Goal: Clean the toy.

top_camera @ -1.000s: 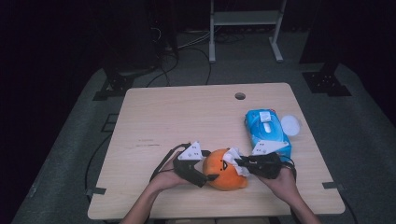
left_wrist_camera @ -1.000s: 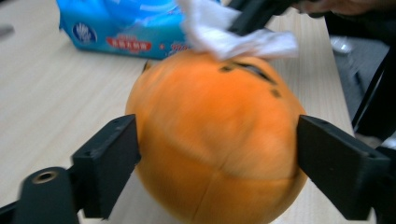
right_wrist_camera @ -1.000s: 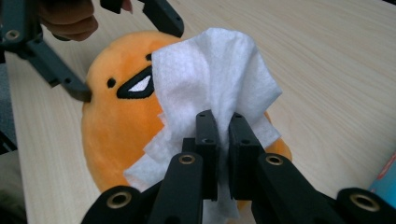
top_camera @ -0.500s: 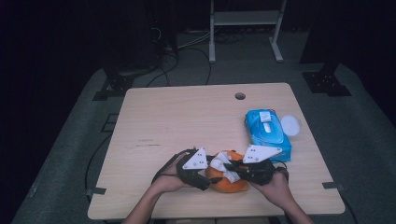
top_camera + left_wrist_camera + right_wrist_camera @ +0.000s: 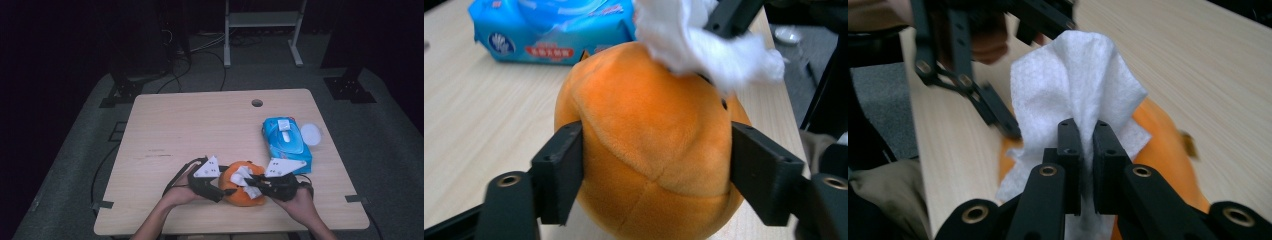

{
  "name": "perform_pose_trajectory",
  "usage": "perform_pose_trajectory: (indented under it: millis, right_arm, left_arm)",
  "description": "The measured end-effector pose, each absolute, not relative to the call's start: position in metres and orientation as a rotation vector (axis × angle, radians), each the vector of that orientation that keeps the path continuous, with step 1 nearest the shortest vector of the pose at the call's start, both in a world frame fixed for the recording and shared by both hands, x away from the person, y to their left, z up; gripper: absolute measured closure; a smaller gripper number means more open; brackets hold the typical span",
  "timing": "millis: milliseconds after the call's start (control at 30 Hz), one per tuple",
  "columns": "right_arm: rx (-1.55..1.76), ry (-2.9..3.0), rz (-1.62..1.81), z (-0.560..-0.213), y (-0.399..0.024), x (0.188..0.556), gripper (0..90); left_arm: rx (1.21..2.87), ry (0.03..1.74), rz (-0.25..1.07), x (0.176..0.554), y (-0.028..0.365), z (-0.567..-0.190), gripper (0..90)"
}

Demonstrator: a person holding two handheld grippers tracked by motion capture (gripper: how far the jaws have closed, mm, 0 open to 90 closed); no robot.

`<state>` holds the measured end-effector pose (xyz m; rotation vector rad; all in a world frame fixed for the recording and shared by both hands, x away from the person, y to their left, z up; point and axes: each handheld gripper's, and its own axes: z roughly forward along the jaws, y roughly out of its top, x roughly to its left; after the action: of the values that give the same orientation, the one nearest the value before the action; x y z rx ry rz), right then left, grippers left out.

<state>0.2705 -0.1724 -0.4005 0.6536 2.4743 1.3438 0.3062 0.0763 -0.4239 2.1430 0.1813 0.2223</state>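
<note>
An orange plush toy sits near the table's front edge. My left gripper reaches it from the left; in the left gripper view its two black jaws press the sides of the toy. Those jaws have just been closing, with the toy between them. My right gripper is shut on a crumpled white wipe, which rests on top of the toy. The wipe lies between the two grippers in the high view, and the right gripper comes in from the right.
A blue pack of wet wipes lies just behind the right hand, with a round white lid beside it. A small hole is in the tabletop near its far edge. The table's front edge runs close under both hands.
The left jaws have closed onto the toy's sides. The right gripper has brought the wipe leftward over the toy, covering the toy's top.
</note>
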Motion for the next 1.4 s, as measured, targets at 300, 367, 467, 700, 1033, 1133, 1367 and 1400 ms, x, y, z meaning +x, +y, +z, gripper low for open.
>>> perform_pose_trajectory:
  millis: [300, 367, 467, 700, 1033, 1133, 1367, 1400]
  right_arm:
    - [0.653, 2.433, 1.354, -0.396, -0.166, 0.279, 83.7]
    - [0.726, 2.445, 1.328, -0.402, -0.178, 0.286, 83.7]
    - [0.74, 2.456, 1.324, -0.403, -0.182, 0.284, 83.8]
    - [0.556, 2.487, 1.329, -0.397, -0.151, 0.267, 83.7]
    - [0.793, 2.457, 1.331, -0.409, -0.183, 0.292, 83.6]
    - [0.751, 2.438, 1.301, -0.408, -0.173, 0.288, 83.6]
    - [0.675, 2.457, 1.31, -0.405, -0.161, 0.283, 83.6]
    - [0.698, 2.464, 1.305, -0.406, -0.167, 0.285, 83.6]
  left_arm:
    - [2.165, 0.124, 0.265, 0.302, 0.075, -0.423, 31.0]
    - [2.164, 0.151, 0.243, 0.306, 0.078, -0.426, 29.2]
    - [2.169, 0.138, 0.247, 0.306, 0.078, -0.426, 28.9]
    - [2.187, 0.126, 0.26, 0.304, 0.078, -0.427, 30.0]
    - [2.174, 0.213, 0.177, 0.317, 0.09, -0.434, 23.1]
    - [2.104, 0.221, 0.169, 0.317, 0.093, -0.422, 16.2]
    - [2.099, 0.177, 0.178, 0.312, 0.088, -0.424, 34.6]
    - [2.105, 0.205, 0.166, 0.316, 0.092, -0.427, 36.0]
